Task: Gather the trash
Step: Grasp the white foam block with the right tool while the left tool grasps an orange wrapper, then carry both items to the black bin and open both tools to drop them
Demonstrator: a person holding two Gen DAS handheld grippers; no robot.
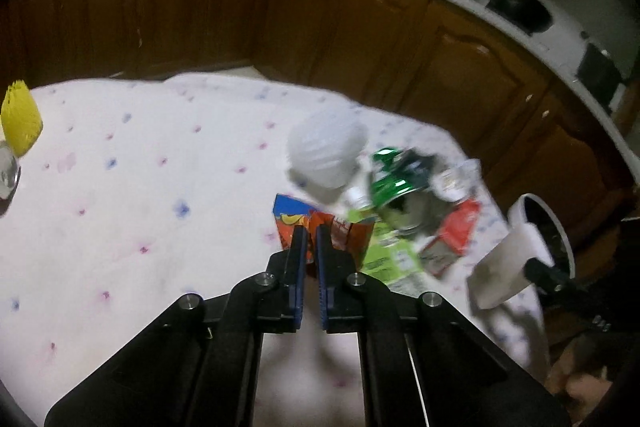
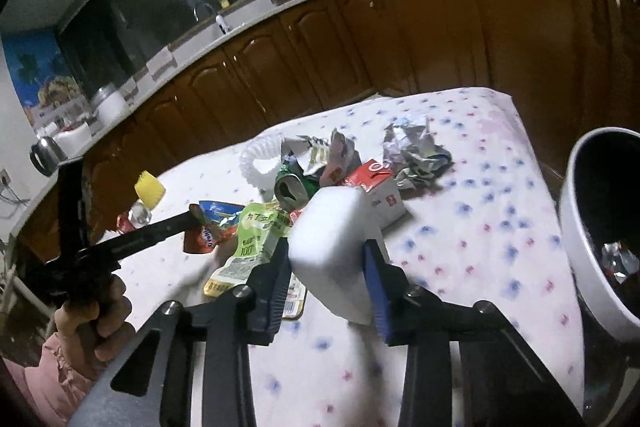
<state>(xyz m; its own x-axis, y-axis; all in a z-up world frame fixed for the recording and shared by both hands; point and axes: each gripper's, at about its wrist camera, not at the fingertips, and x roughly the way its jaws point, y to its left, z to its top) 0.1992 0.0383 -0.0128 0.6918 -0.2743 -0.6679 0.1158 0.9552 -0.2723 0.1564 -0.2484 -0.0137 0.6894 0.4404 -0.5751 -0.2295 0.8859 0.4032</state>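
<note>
Trash pile point(image 2: 320, 183) lies on the bench point(image 2: 480, 227), toward its far right corner, on a white cloth with pink and blue flower dots. Pile contents seen from the right wrist: white paper plate point(image 2: 260, 159), crushed green can point(image 2: 292, 187), red-and-white carton point(image 2: 376, 187), green pouch point(image 2: 256, 235), orange-blue snack wrapper point(image 2: 212, 223), crumpled foil-like wad point(image 2: 416, 151) nearest the far edge.

Right claw point(image 2: 328, 267): pinching a white foam-like block point(image 2: 332, 247) between its blue pads, block lifted above the cloth, just beside the pile's near side. White bin point(image 2: 576, 247) with dark interior stands off the bench's right edge; some scraps visible inside.

Left claw point(image 1: 312, 239): pads nearly pressed together, a narrow gap between them, tips at the orange snack wrapper point(image 1: 320, 227); whether it actually grips the wrapper cannot be told from the left wrist view. From the right wrist view its tip touches the wrapper's upper edge.

Yellow-capped bottle point(image 2: 146, 199) near the bench's left edge, well apart from the pile.
</note>
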